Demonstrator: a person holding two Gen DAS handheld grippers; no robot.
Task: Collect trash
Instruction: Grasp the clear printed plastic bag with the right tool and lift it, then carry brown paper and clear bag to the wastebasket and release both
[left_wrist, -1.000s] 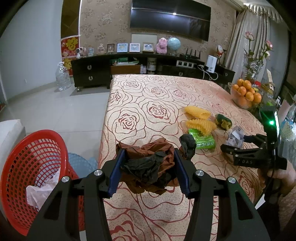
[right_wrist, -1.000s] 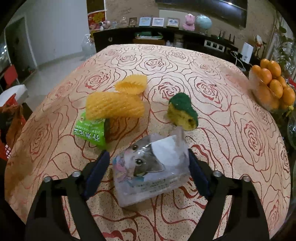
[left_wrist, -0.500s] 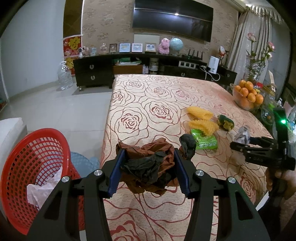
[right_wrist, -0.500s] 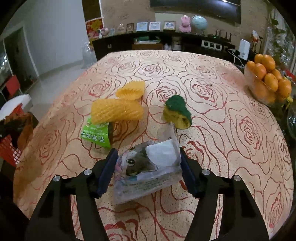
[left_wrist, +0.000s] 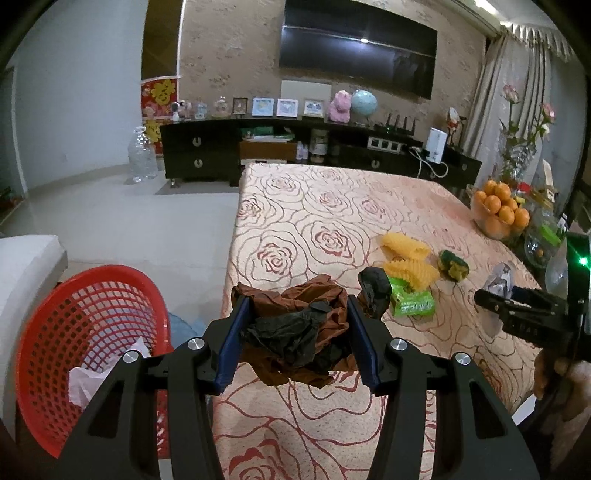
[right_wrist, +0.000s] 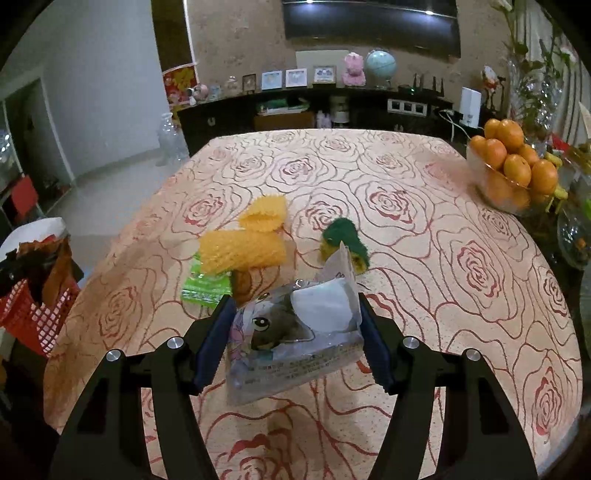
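L gripper (left_wrist: 295, 334) is pinching a crumpled brown-and-black wrapper wad (left_wrist: 299, 332) between its blue pads, held above the near-left edge of the table (left_wrist: 314, 221) (rose-pattern cloth). A red mesh basket (left_wrist: 85, 332) sits on the floor just left of that edge, w/ some white paper in it.

R gripper (right_wrist: 295, 343) is clamped on a clear plastic packet w/ a cartoon cat print (right_wrist: 295, 332), lifted off the cloth near the table's near edge; in the left wrist view it shows at the right edge of the table.

Still on the table, mid-area: two yellow foam fruit nets (right_wrist: 243, 251), one behind the other; a green snack wrapper (right_wrist: 205, 290) partly under the nearer net; a green-and-yellow sponge (right_wrist: 345, 243) just right of them. A small black scrap (left_wrist: 375, 290) lies next to the green wrapper. Bowl of oranges (right_wrist: 513, 170) at the far-right edge.
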